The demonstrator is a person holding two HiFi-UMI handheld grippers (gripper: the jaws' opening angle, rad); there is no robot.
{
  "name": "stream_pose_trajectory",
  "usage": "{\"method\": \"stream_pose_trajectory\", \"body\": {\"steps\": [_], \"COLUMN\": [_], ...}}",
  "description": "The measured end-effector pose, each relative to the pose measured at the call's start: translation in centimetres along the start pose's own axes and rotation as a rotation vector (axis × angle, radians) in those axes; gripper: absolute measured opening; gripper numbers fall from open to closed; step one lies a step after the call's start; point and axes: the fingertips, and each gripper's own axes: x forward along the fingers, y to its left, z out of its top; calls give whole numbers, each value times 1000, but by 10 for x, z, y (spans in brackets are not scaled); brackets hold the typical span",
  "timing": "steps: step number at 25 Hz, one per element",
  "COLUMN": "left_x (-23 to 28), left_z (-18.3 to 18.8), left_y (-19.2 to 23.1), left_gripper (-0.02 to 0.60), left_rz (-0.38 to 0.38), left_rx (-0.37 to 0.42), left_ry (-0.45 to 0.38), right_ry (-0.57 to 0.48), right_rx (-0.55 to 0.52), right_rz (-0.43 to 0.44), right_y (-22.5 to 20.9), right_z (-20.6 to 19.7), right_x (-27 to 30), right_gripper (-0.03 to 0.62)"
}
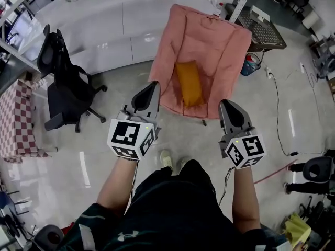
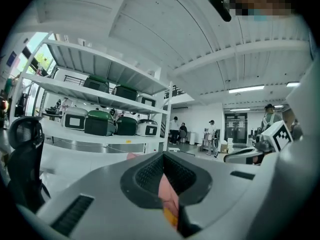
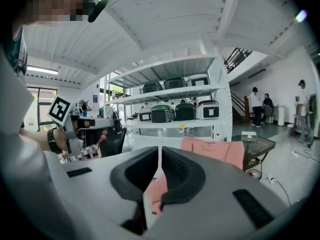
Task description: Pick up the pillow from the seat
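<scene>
The pillow [image 1: 189, 82] in the upper centre is orange-yellow and the seat [image 1: 222, 46] is salmon-pink. The office chair [image 1: 65, 85] at upper left is black; the cloth [image 1: 15, 120] at the left edge is checked red and white.
</scene>
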Motion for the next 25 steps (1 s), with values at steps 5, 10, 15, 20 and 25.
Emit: {"method": "stream_pose_trajectory", "body": {"steps": [5,10,15,20,25], "left_x": [28,58,96,151,203], "left_z": [-16,-43,-74,-119,-165], "left_y": [17,25,15,11,8], "left_gripper": [5,5,5,5,5], "left_rz": [1,-4,-26,-21,-14], "left_rx": [0,-2,15,-4,-14], "left_ry": [12,53,65,121,179], "right_ry": [54,116,191,276,380], "right_rx": [11,15,1,-19,-95], "right_rz": [-8,13,38,57,85], "right_y": [-17,-37,-65,-109,-153], "right_z": [-32,-70,-116,-163,-223], "right_x": [27,56,87,124,162], "right_gripper": [5,5,5,5,14]}}
